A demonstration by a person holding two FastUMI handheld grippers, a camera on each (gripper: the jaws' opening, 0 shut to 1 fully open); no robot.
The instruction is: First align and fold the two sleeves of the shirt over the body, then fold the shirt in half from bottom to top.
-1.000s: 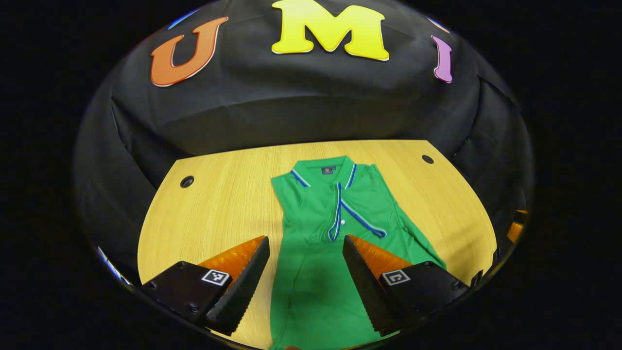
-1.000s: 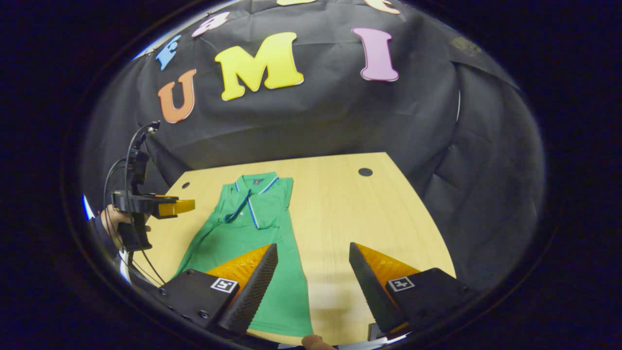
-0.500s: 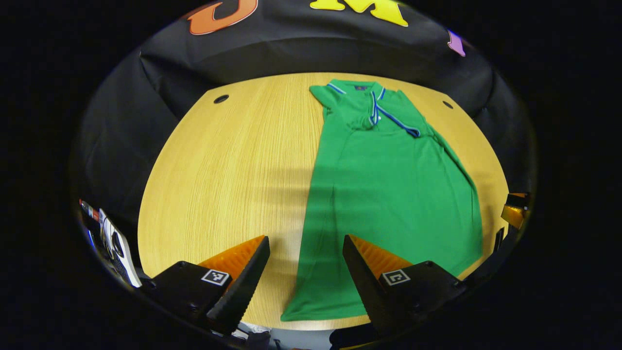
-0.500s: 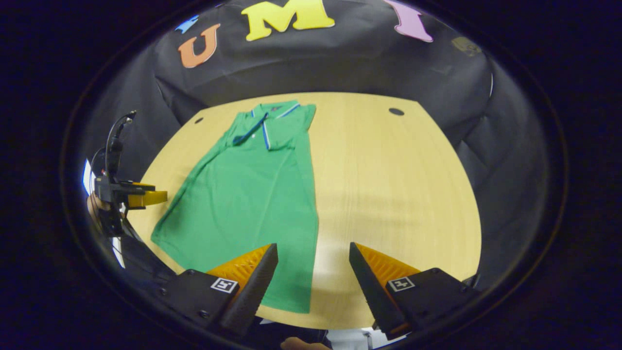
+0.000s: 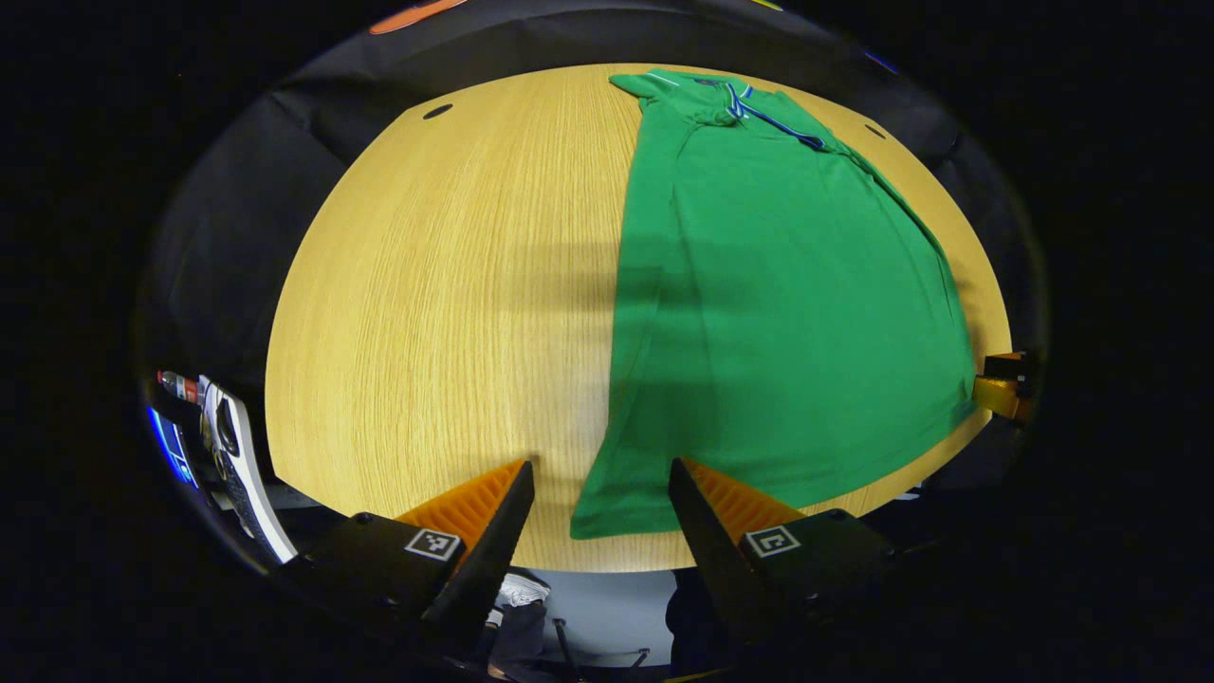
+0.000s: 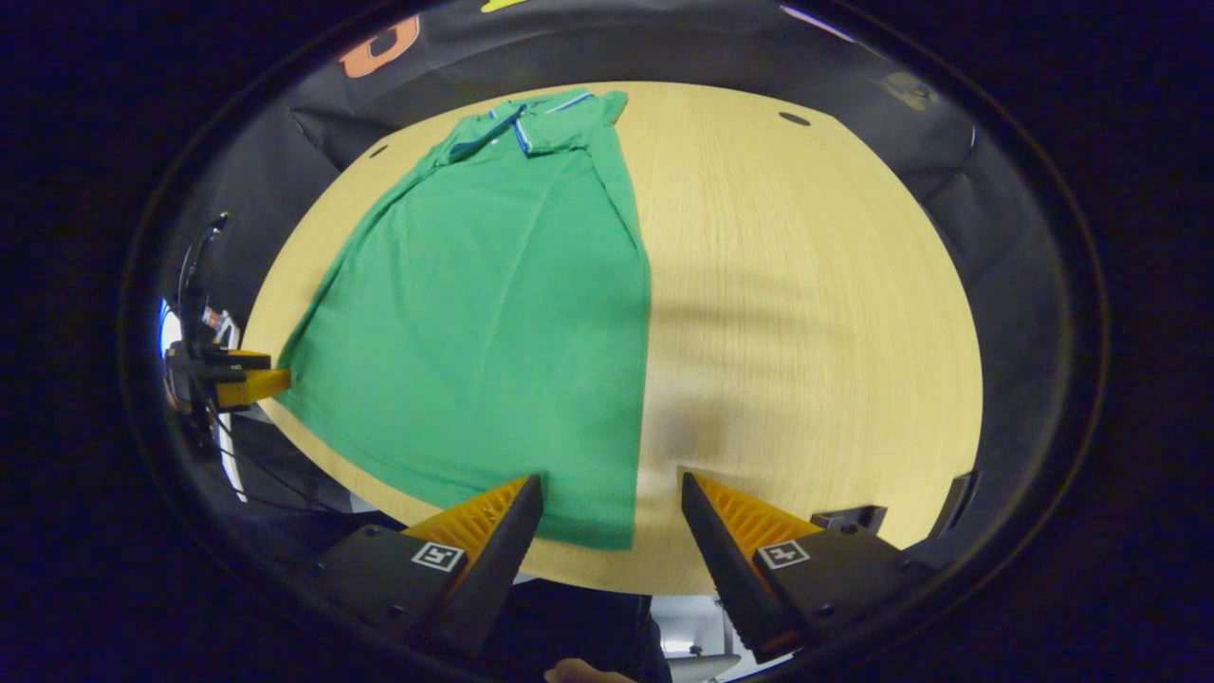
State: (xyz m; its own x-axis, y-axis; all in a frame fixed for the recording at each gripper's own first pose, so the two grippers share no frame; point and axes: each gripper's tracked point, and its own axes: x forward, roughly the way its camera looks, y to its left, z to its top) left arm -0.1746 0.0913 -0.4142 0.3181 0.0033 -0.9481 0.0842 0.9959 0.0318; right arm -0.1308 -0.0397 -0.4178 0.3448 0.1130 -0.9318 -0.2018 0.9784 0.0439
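Shirt [image 5: 787, 304] flat on table [image 5: 446, 285], both grippers' jaws apart

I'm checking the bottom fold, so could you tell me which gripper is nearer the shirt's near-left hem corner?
Left. The left gripper hangs open just before that hem corner; the right gripper is open before the opposite corner.

Over in the left gripper view, the right gripper [image 5: 1003, 389] pokes in at the rim, mostly cut off, so how its jaws stand can't be told. In the right gripper view, the left gripper [image 6: 237, 379] is small at the edge, its fingers overlapping. The shirt [image 6: 493, 313] collar is too squeezed for detail, sleeves tucked from sight.
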